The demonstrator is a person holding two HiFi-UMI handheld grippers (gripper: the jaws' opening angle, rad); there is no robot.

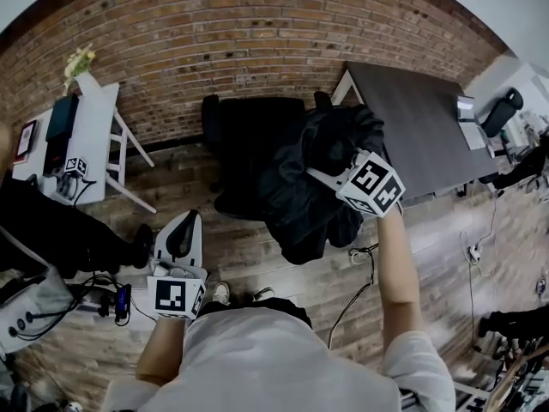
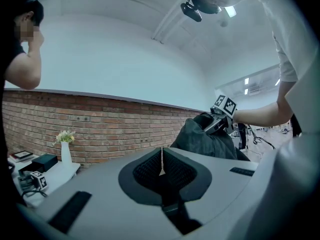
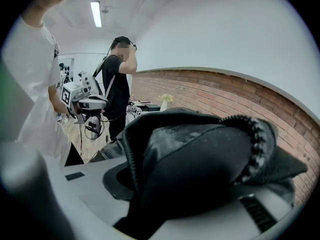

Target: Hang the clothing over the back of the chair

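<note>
A black chair (image 1: 244, 131) stands against the brick wall in the head view. A black jacket (image 1: 309, 187) is bunched over its right side and hangs down toward the floor. My right gripper (image 1: 322, 175) reaches into the top of the jacket and is shut on a thick fold. In the right gripper view that fold (image 3: 200, 169), with its zipper edge, fills the space between the jaws. My left gripper (image 1: 182, 232) is held low at the left, apart from the chair. Its pads (image 2: 150, 171) meet with nothing between them. From there the jacket (image 2: 202, 139) shows at the right.
A dark table (image 1: 420, 127) stands right of the chair. A white side table (image 1: 90, 131) with a vase and boxes is at the left. A person in black (image 1: 51, 230) stands at the left, with equipment and cables (image 1: 360, 290) on the wooden floor.
</note>
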